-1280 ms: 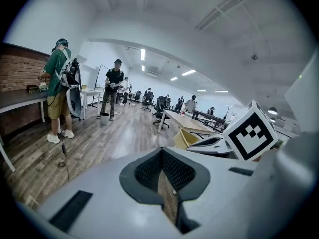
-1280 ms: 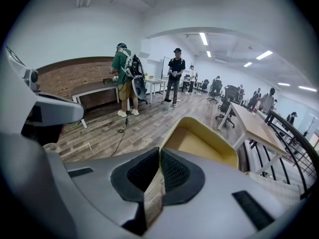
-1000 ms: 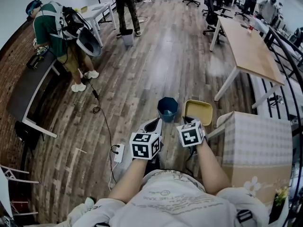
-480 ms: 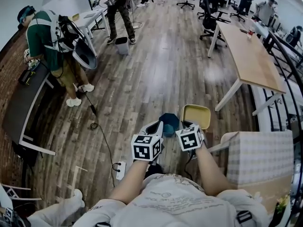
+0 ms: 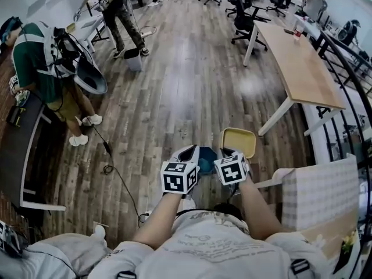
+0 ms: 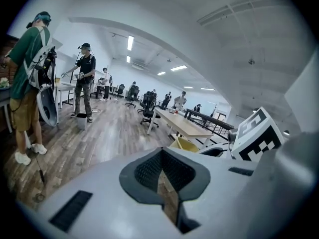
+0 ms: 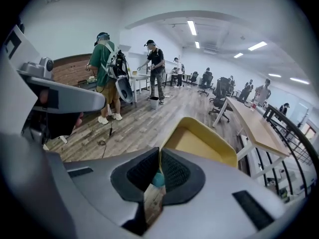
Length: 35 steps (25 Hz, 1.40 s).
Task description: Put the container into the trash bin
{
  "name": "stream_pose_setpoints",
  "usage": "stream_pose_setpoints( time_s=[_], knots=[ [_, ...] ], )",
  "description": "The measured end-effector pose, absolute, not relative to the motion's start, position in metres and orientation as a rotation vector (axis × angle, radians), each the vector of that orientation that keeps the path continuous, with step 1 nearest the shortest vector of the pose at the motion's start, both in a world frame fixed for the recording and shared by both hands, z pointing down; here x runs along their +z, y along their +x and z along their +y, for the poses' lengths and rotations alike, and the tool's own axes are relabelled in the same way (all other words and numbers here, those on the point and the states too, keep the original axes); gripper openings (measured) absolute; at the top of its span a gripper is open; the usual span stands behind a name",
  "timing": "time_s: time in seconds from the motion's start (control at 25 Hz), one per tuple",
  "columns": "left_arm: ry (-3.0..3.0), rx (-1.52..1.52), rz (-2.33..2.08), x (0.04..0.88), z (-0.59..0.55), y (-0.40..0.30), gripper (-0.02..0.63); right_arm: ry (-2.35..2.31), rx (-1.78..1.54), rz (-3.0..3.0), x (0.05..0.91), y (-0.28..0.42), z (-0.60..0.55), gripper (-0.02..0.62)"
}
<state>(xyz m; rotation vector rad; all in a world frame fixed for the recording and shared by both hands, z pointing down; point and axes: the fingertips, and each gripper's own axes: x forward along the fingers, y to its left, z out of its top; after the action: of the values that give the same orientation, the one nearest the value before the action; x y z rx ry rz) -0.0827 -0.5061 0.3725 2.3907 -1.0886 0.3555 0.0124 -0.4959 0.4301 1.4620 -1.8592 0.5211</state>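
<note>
A yellow container [image 5: 238, 142] hangs from my right gripper [image 5: 231, 154], whose jaws are shut on its near rim; the right gripper view shows that rim pinched between the pads, with the container [image 7: 199, 143] opening beyond my right gripper [image 7: 159, 166]. The blue trash bin [image 5: 206, 159] stands on the wooden floor directly below both grippers and is half hidden by them. A sliver of the bin [image 7: 158, 179] shows under the right jaws. My left gripper [image 5: 189, 152] is beside the right one, shut and holding nothing; in its own view, floor shows behind my left gripper [image 6: 160, 171].
A person with a backpack [image 5: 35, 57] stands by a dark table [image 5: 17, 150] at the left. A cable [image 5: 116, 167] trails across the floor. A wooden table [image 5: 296, 63] and a cloth-covered box [image 5: 319, 190] stand on the right. A small white bin [image 5: 133, 60] is far ahead.
Both grippers have travelled forward with the yellow container. The blue bin has drawn nearer in the head view and now lies partly under the grippers.
</note>
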Motion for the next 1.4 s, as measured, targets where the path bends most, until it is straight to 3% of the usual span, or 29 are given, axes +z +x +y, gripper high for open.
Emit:
stream_pose_setpoints(
  time_s=[0.68,1.4],
  knots=[
    [2.143,0.483,-1.092,0.477,-0.559,-0.054,0.005,1.197,0.617,-1.873,0.518,0.03,-0.554,0.017],
    [1.839,0.608,-1.14,0.72,-0.538,-0.077,0.005,0.781,0.651,-1.895,0.77,0.011,-0.542,0.017]
  ],
)
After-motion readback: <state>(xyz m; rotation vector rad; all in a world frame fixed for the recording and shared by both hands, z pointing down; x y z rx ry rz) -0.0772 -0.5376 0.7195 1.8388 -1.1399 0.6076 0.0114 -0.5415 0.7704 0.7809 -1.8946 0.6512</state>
